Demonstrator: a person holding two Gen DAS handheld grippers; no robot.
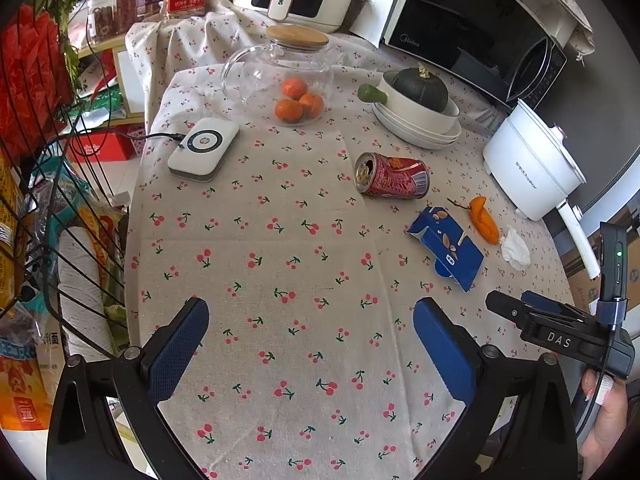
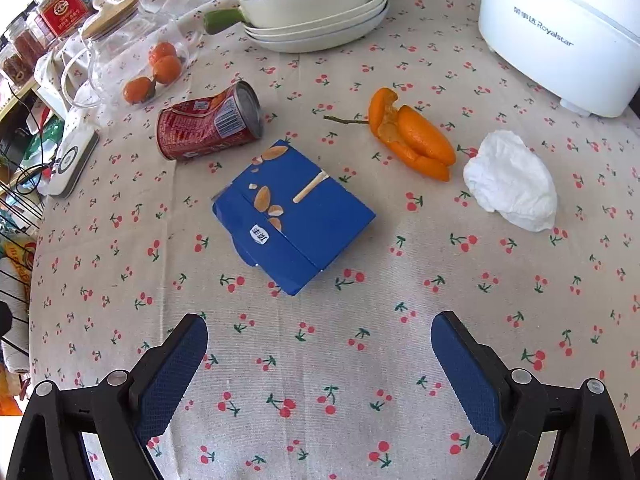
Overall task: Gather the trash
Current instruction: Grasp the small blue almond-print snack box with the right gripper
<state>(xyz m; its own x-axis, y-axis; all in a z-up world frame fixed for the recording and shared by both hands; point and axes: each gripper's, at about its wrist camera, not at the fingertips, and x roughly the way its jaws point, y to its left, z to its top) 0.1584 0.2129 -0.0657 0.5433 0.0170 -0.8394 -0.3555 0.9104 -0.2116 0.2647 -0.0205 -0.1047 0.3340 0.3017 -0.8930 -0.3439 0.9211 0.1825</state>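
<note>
Here, dented red can point(image 2: 208, 126) on its side, flattened blue carton point(image 2: 294, 216), crumpled white tissue point(image 2: 512, 180), both hand-held grippers wide.

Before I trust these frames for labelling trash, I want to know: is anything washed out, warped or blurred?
Left wrist view: strong fisheye bending at the dark rim; even daylight, faint shadows; the crushed red drink can is sharp. Right wrist view: the crumpled white tissue is bright but keeps its folds; the flattened blue carton is crisp; the clear glass jug shows mild glare.
</note>
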